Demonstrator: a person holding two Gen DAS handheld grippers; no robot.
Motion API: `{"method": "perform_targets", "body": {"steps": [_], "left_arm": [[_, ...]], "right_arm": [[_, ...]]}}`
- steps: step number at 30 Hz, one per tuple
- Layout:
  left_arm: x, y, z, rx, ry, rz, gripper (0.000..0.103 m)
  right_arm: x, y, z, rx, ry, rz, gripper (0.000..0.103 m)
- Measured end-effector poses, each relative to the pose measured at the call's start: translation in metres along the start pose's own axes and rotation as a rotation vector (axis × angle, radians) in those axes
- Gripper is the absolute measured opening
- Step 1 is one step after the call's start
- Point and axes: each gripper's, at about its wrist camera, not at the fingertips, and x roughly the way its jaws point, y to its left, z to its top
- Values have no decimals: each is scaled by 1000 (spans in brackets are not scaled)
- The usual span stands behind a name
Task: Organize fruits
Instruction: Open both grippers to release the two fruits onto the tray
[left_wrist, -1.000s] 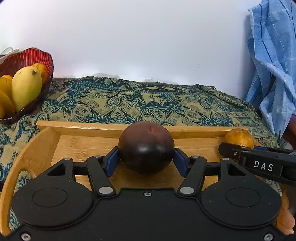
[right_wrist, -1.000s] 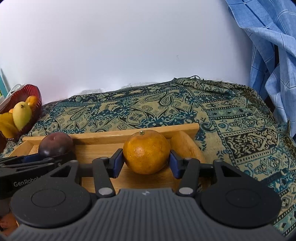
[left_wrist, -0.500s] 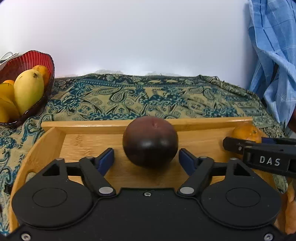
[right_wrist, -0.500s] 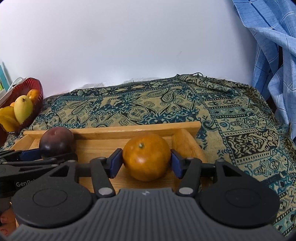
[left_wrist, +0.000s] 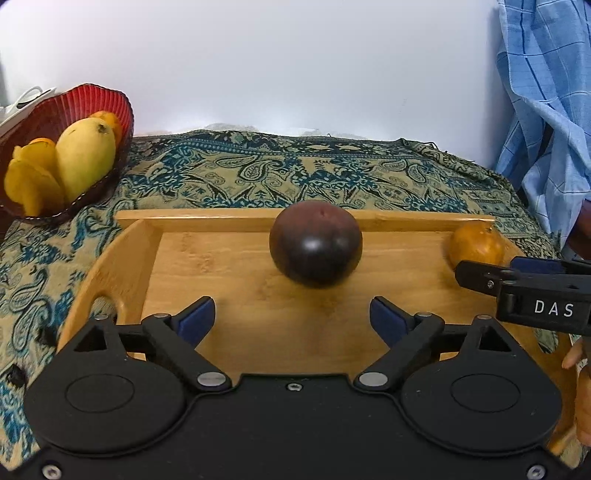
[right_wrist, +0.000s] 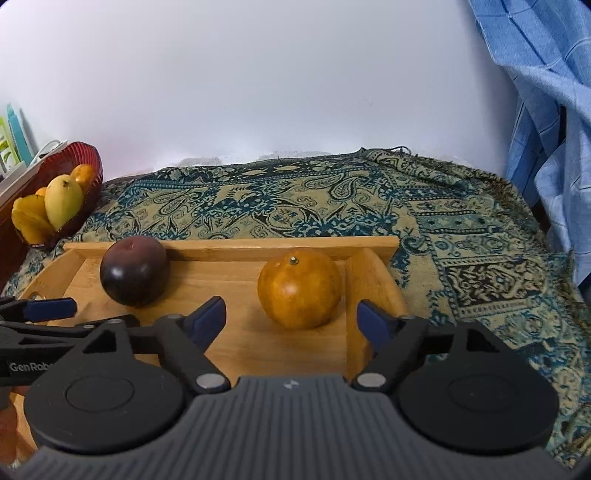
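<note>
1. Two fruits sit on the wooden tray: a dark purple plum at centre frame in the left wrist view, and an orange near the tray's right end wall in the right wrist view.
2. The left claw is spread wide, gripping nothing, its blue pads short of the plum and clear of it.
3. The right claw is likewise wide apart and empty, the orange just ahead, untouched.
4. The tray rests on a teal and tan paisley cloth that drapes the surface.
5. A red ribbed bowl at the left of the frame holds a yellow mango and other yellow and orange fruit.
6. A plain white wall stands behind; a blue checked fabric hangs at the right edge.
</note>
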Motion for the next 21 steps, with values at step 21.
{"method": "perform_targets", "body": {"steps": [21], "left_arm": [[-106,-15,-65,21,-77,-67,96]], "right_arm": [[-102,13,-60,-109,-149,-44,102]]}}
